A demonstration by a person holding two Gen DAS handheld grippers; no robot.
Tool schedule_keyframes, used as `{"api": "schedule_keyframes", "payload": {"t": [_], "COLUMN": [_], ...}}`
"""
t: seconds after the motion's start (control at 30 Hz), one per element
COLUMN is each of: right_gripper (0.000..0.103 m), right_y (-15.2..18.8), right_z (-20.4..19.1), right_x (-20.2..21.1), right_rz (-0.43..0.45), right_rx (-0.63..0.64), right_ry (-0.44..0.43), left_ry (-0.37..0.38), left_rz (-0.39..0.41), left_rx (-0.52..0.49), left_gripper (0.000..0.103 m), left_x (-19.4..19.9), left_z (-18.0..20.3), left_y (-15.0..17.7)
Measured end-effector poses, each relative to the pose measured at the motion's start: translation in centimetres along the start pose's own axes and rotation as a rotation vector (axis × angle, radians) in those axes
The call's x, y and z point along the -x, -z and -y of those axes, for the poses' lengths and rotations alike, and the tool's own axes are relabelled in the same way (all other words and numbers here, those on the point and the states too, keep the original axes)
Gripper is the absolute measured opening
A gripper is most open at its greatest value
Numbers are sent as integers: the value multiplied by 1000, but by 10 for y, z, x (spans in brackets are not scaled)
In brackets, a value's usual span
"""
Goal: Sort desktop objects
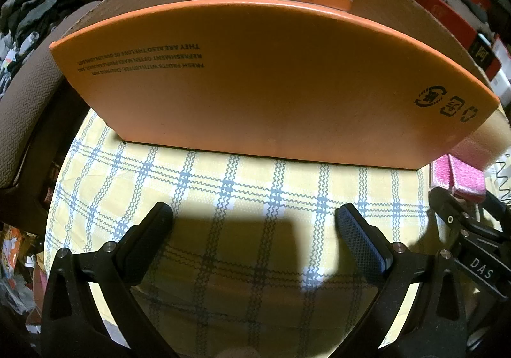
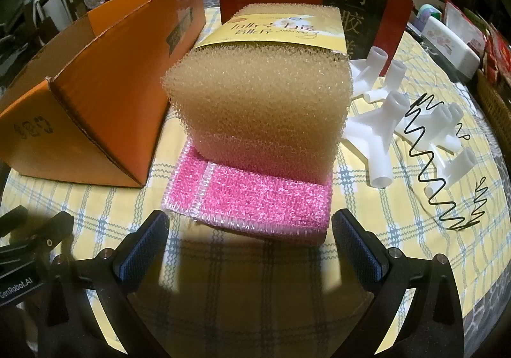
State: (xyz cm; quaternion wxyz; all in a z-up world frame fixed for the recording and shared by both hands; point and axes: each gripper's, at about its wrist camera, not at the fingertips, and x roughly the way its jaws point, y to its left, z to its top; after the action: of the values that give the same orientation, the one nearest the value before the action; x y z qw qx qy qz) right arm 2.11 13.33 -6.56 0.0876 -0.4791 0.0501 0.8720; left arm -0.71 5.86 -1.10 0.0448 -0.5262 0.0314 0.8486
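Here: sponge stack beige, coarse-pored | yellow paper band | atop pink cloth

Noted on the tablecloth: cardboard box at left, sponge block just right of it, resting on the rear part of a scrubbing cloth that projects toward the camera. Found right of the sponge block: pipe connectors in a cluster, with a zigzag wire lying across and before them. Standing behind the sponge block: an upright printed box.
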Motion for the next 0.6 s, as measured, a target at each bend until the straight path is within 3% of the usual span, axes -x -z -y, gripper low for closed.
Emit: {"api": "schedule_keyframes", "payload": {"t": [0.57, 0.6], "right_gripper": [103, 103], "right_y": [-2, -2], "right_z": [0, 1], "right_x": [0, 0], "right_rz": [-29, -30], "right_rx": [20, 21], "right_ry": [-5, -5], "left_ry": [-5, -1], "left_rz": [32, 33], "left_rx": [-46, -46], "left_gripper": [103, 103], "left_x": [-12, -11], "left_z": [136, 131], "left_y": [3, 6]}}
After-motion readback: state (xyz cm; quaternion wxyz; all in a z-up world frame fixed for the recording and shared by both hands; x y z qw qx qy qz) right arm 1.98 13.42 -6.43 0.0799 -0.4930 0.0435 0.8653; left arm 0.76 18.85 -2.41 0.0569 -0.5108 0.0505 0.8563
